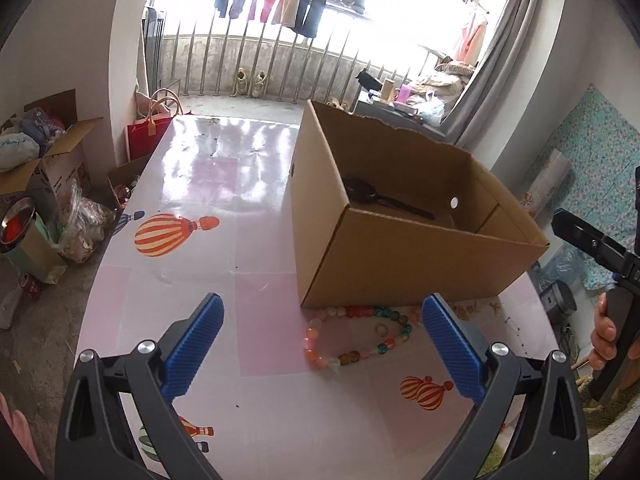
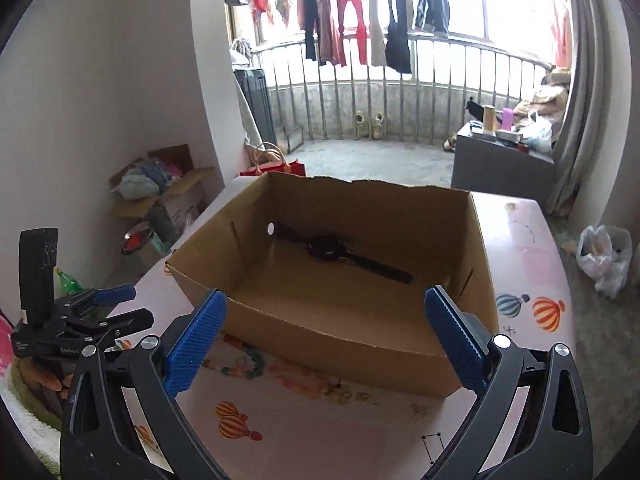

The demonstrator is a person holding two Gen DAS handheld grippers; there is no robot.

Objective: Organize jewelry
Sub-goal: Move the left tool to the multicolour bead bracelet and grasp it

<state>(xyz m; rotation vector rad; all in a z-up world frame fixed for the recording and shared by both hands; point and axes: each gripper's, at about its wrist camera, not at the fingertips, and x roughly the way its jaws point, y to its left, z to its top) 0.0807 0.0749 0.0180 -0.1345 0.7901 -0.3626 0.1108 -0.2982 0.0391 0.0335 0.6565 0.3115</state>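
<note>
Left hand-held gripper, spread wide and empty, has the beaded necklace lying on the counter between its fingertips, against the cardboard box, nearer than the right.

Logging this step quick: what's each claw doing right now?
Left claw: open, holding nothing.
Right claw: open, holding nothing.

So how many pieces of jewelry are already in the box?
1: a black watch lying flat on the floor of the box. The near wall hides part of the floor, so something small may be missed.
</note>
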